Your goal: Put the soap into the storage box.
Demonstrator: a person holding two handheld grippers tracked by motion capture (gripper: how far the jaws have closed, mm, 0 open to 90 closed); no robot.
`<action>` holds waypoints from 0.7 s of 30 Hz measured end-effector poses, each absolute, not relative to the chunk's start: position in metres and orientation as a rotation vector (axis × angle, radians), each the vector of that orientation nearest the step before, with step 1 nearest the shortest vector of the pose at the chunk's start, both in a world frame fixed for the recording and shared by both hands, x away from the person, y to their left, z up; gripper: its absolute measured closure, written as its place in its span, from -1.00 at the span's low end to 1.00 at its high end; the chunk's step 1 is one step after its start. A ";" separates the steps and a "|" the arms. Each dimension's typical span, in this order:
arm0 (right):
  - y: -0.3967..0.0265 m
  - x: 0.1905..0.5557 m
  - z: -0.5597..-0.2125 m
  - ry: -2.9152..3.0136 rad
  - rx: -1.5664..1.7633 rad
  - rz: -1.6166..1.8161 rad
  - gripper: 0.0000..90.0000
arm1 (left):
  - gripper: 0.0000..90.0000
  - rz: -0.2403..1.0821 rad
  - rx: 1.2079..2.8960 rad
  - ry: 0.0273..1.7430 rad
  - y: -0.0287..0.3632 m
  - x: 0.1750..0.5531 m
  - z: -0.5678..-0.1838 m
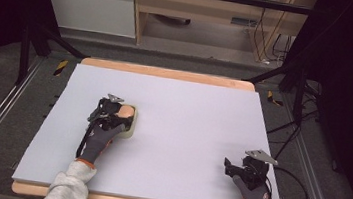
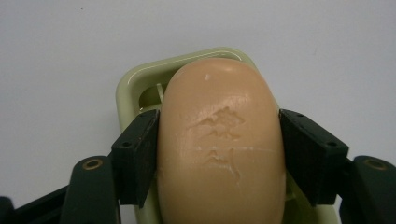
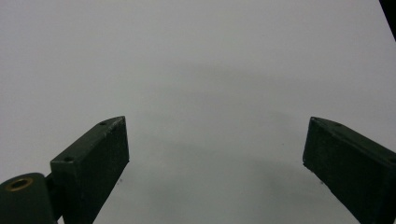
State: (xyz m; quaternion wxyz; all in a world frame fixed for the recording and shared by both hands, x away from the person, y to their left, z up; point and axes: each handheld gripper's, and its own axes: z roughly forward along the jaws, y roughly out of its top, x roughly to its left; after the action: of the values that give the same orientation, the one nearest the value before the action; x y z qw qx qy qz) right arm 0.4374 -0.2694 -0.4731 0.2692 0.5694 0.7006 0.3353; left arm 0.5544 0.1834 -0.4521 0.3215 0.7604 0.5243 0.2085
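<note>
Here, left of centre in the high view, the left gripper [image 1: 122, 109] clamps both jaws against the sides of the peach-coloured oval soap bar [image 2: 222, 144] sitting in the pale green plastic soap dish [image 2: 130, 81], while the right gripper [image 3: 215, 154], lower right, gapes over bare grey table [image 1: 188, 111].

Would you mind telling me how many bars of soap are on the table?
1. The peach soap bar lies over the pale green soap dish at the table's left-middle, with the left gripper shut on its sides. The hand may hide something beside it.
</note>
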 end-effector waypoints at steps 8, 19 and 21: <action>-0.269 0.437 -0.473 1.887 1.533 0.904 -0.83 | -0.44 0.557 1.969 1.347 0.185 0.548 -0.441; -0.270 0.437 -0.473 1.874 1.543 0.902 -0.84 | -0.46 0.587 1.904 1.298 0.196 0.526 -0.424; -0.271 0.437 -0.473 1.873 1.540 0.901 -0.84 | -0.48 0.578 1.886 1.277 0.199 0.521 -0.421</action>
State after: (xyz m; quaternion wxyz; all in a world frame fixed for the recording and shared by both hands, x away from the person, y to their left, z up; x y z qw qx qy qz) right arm 0.4367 -0.2712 -0.4727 0.2738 0.5724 0.6965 0.3350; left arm 0.5209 0.1986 -0.4214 0.3855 0.7406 0.5012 0.2271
